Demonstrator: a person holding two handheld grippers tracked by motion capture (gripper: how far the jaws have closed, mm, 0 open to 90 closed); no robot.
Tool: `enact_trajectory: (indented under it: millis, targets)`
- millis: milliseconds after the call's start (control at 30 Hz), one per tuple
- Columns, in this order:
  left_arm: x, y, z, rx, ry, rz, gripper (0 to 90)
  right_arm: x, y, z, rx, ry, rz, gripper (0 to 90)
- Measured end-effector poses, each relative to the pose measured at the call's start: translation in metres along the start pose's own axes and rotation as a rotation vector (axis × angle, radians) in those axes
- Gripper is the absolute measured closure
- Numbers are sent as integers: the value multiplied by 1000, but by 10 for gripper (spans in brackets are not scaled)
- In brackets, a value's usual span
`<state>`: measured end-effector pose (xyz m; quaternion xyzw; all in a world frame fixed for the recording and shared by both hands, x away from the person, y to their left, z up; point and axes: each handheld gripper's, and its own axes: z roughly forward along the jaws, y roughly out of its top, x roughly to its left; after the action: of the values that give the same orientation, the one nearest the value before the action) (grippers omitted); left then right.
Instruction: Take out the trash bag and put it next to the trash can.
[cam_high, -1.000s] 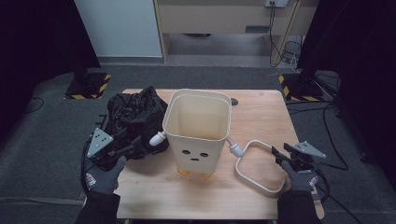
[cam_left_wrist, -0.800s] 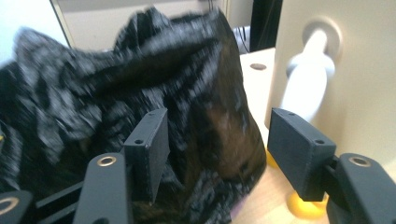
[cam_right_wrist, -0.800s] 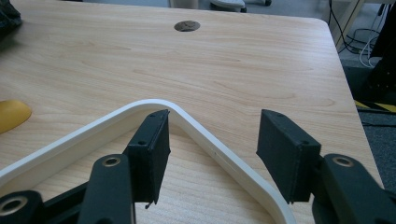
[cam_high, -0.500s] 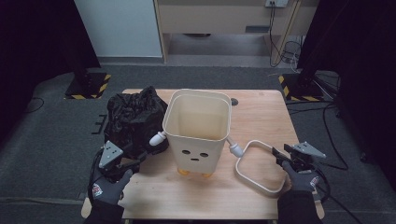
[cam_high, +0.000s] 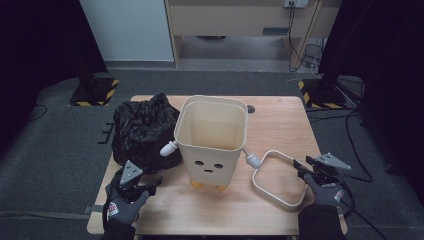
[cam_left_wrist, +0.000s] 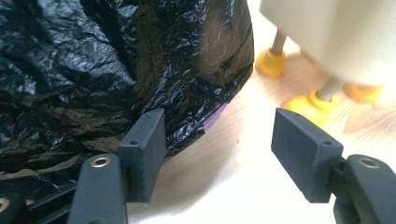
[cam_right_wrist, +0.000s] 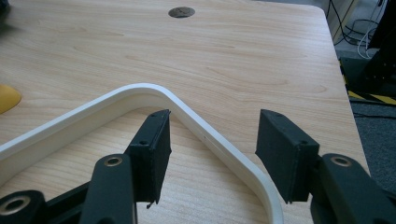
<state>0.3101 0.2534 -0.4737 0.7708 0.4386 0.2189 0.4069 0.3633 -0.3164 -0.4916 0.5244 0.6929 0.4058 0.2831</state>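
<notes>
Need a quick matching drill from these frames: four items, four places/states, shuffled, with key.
Items:
1. black bag
2. bin
3. ring frame
4. left tool

Descriptions:
A. flat on the table, straddled by the open right tool
B. upright, cream, face on its side
C. crumpled, at the bin's left
D. open, one jaw at the bag's edge

Pairs: 1-C, 2-B, 3-A, 4-D

A wooden table (cam_high: 280, 125) carries a black bag (cam_high: 142, 131), cream bin (cam_high: 212, 140) and ring (cam_high: 277, 180).
</notes>
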Motion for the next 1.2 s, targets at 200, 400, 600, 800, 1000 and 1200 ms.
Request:
enact_trajectory:
  millis: [200, 400, 600, 800, 1000, 1200]
  targets:
    - [-4, -1, 1, 8, -6, 14, 353, -2, -1, -1, 0, -2, 1, 449]
    - [-8, 3, -4, -29, -11, 24, 356, -2, -2, -1, 17, -6, -2, 450]
    - [-12, 0, 3, 11, -38, 42, 350, -2, -4, 0, 29, -2, -5, 449]
    - [-12, -9, 19, 99, -60, 60, 340, -4, -5, 1, 43, 3, -12, 450]
    - [-5, -22, 35, 183, -65, 55, 325, -9, -9, 3, 82, -5, -23, 453]
    - [0, -31, 43, 218, -40, 30, 308, -13, -11, 4, 100, -5, -15, 467]
